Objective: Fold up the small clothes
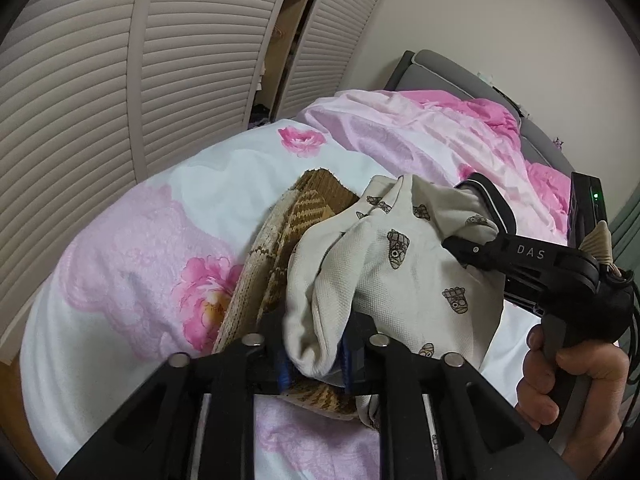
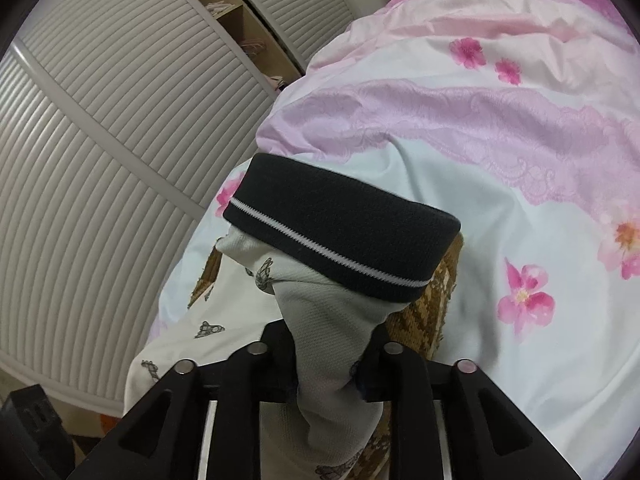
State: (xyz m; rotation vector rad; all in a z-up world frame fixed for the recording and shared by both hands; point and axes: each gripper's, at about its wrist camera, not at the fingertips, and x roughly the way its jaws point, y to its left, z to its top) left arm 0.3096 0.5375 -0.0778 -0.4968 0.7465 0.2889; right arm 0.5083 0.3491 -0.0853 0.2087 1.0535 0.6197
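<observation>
On the bed, over a white duvet [image 1: 224, 176] printed with pink flowers, a cream pair of small shorts [image 1: 384, 264] with a dark repeated motif is held up between both claws. Left claw [image 1: 314, 354]: a bunched fold of the cream fabric is pinched between its jaws, blue pads seen on either side of the cloth. Right claw [image 2: 330, 364]: a gathered neck of the same cream fabric runs through its jaws and is gripped there, just below the black waistband [image 2: 344, 236] with its thin white stripe. From the left wrist view the right claw [image 1: 466, 248] is seen from the side, black body marked "DAS", fingers closed on the waistband end of the shorts; the person's right hand [image 1: 576, 384] is wrapped round its handle.

A brown and cream knitted item [image 1: 280, 240] with a zigzag pattern lies under and behind the shorts, flat on the duvet; what garment it is cannot be told. The shorts hang partly over it, touching it on the left claw's side.

A crumpled pink sheet [image 1: 440, 128] is piled further up the bed, against a grey upholstered headboard [image 1: 432, 68]. White louvred wardrobe doors [image 1: 120, 80] stand beside the bed, with a gap between two doors showing wooden shelves [image 2: 224, 4].
</observation>
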